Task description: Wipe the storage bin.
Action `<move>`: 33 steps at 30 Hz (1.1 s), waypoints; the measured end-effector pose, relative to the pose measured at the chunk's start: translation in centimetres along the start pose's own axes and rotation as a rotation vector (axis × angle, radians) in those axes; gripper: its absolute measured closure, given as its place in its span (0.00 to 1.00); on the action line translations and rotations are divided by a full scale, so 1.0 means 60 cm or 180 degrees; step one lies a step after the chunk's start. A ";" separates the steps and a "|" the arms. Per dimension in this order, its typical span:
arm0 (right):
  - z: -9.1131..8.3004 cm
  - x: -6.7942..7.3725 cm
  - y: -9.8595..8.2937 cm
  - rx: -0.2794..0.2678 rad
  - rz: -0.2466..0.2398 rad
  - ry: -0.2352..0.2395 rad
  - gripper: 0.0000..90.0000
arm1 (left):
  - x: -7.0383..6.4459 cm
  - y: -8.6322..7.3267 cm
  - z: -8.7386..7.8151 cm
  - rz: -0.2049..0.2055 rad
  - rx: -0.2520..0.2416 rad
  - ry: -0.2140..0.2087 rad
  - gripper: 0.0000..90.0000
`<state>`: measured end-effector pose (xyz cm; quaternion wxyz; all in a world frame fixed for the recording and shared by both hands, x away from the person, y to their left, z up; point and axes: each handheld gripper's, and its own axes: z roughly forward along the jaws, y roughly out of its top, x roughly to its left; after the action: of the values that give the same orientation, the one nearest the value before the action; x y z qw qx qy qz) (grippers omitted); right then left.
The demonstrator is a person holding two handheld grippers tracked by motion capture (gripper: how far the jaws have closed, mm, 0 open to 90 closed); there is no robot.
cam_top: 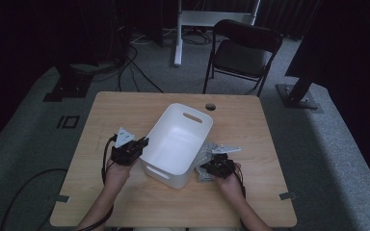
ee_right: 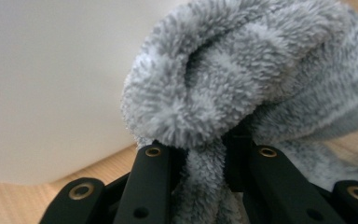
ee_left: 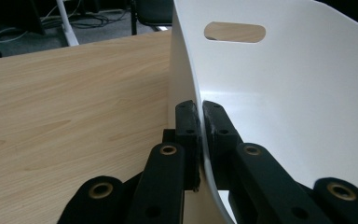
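Note:
A white plastic bin with slot handles stands on the wooden table, turned at an angle. My left gripper is shut on the bin's left rim; in the left gripper view the thin white wall runs between the two jaws, left gripper. A grey striped fluffy towel lies bunched on the table against the bin's right side. My right gripper is shut on a fold of that towel, right gripper, with the bin's outer wall close at its left.
A black folding chair stands beyond the table's far edge. A round cable hole is near the far edge. White desk legs, cables and black stand bases are on the grey carpet behind.

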<state>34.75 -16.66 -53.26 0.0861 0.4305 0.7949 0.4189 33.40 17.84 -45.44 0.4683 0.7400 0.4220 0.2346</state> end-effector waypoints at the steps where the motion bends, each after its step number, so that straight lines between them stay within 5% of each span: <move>1: 0.000 0.000 0.000 0.0004 0.0007 0.0005 0.85 | -0.002 0.000 0.000 0.0015 -0.0001 0.0029 0.95; 6: -0.014 0.000 0.009 -0.0055 -0.0001 -0.0030 0.85 | -0.006 0.000 0.001 0.0047 0.0005 0.0130 0.96; 15: -0.108 -0.002 0.071 -0.0800 0.0046 0.0100 0.85 | -0.007 0.002 0.002 0.0027 0.0025 0.0117 0.97; 19: -0.107 0.005 0.086 -0.0755 -0.0064 0.0000 0.85 | -0.007 0.002 0.003 0.0097 0.0035 0.0058 0.97; 33: -0.078 -0.004 0.075 -0.0613 0.0031 -0.0065 0.85 | -0.007 0.001 0.002 0.0149 0.0025 -0.0009 0.96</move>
<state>35.32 -18.40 -47.02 0.1331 0.4283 0.7479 0.4894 33.30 17.39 -45.41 0.4603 0.7518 0.4049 0.2428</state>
